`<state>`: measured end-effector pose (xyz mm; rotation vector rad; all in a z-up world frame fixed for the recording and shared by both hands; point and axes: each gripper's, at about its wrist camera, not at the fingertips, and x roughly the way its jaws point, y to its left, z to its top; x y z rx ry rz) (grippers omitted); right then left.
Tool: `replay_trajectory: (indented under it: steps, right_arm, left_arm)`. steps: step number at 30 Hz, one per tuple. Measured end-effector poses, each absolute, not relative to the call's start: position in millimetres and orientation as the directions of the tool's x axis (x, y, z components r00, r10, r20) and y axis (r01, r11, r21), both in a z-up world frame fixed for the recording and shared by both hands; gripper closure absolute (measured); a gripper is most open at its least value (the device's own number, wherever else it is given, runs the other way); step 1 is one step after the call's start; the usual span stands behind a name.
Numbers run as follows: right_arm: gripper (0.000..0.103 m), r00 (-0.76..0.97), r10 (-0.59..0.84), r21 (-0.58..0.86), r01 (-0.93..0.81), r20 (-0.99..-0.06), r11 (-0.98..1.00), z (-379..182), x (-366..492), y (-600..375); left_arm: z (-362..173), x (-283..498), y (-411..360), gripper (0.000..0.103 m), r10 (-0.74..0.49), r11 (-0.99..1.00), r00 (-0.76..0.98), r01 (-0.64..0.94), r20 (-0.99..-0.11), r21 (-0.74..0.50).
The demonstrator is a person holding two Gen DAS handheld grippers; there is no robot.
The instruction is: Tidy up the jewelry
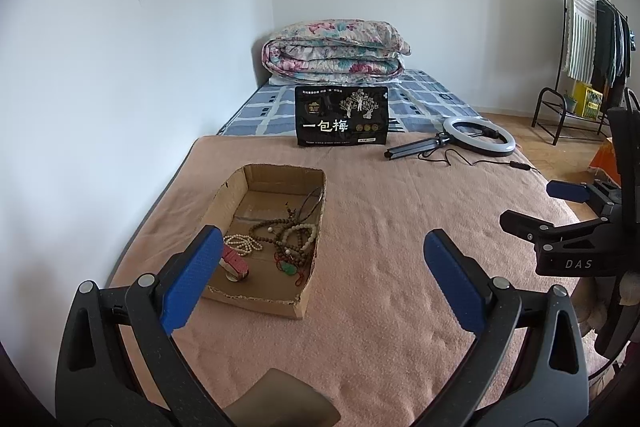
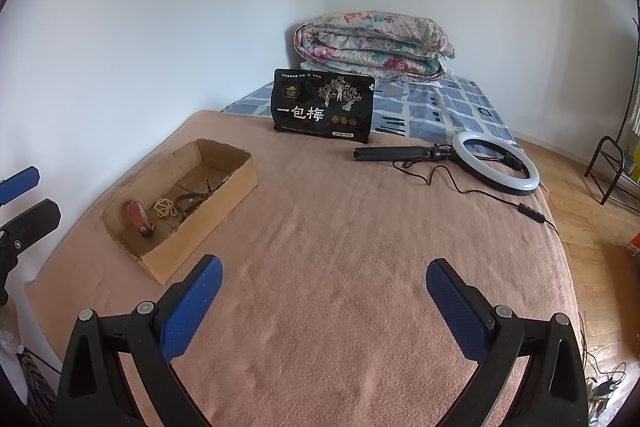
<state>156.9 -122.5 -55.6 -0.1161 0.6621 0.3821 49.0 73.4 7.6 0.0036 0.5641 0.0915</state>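
bed (image 1: 380, 227): pink-brown blanket over the near part, blue checked sheet at the far end; it carries everything. No loose jewelry visible on the blanket in either view.
quilt (image 1: 334, 49): folded floral roll at the far corner by the wall, not part of the job.
black bag (image 1: 342, 115): standing upright at the blanket's far edge, white lettering facing the cameras.
ring light (image 2: 496, 163): lying flat on the bed's right side with its folded stand and a cable trailing toward the edge.
cardboard box (image 1: 260, 301): open shallow tray on the bed's left side, well apart from the bag and the light.
jewelry (image 1: 288, 239): all of it that shows lies inside the box. Brown bead strings and pale bead loops tangled toward the right wall, a white bead bracelet (image 1: 242, 245) near the middle, a green pendant on red cord (image 1: 289, 268) at the near end, a thin dark hoop leaning in the far right corner.
red item (image 2: 138, 217): small, red and white, near end of the box; what it is, can't tell.
left hand-held gripper (image 1: 324, 279): released, jaws spread wide, nothing between them, hovering over the blanket just this side of the box.
right hand-held gripper (image 2: 324, 303): released too, empty, over bare blanket to the right of the box.
progress: pieces gathered in the box, as a finished tidy-up would leave them. But they sit heaped and tangled, so it equally fits a pile waiting to be sorted out of the box. The pictures don't settle which.
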Motion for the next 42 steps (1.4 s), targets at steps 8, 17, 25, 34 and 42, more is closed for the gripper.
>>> replay_trajectory:
  steps: [8, 17, 25, 34, 42]
  right_arm:
    - [0.0, 0.723, 0.306, 0.015, -0.379, -0.619, 0.925, -56.0, 157.1, -122.8]
    - [0.0, 0.722, 0.306, 0.014, -0.38, -0.62, 0.925, -56.6, 157.5, -122.4]
    - [0.0, 0.719, 0.308, 0.016, -0.382, -0.623, 0.924, -59.8, 156.4, -124.8]
    - [0.0, 0.719, 0.308, 0.017, -0.381, -0.624, 0.924, -59.8, 156.0, -124.1]
    - [0.0, 0.716, 0.308, 0.014, -0.385, -0.626, 0.923, -60.5, 155.8, -124.0]
  left_arm:
    - [7.6, 48.9, 73.8, 0.001, 0.087, 0.996, 0.841, -0.086, -0.534, 0.028]
    - [6.8, 49.0, 73.6, 0.001, 0.088, 0.996, 0.842, -0.087, -0.533, 0.028]
    - [6.9, 48.9, 73.8, 0.001, 0.088, 0.996, 0.842, -0.086, -0.533, 0.028]
    - [7.3, 47.5, 73.6, 0.001, 0.09, 0.996, 0.842, -0.088, -0.532, 0.029]
    - [9.3, 48.7, 74.3, 0.001, 0.09, 0.996, 0.842, -0.087, -0.532, 0.031]
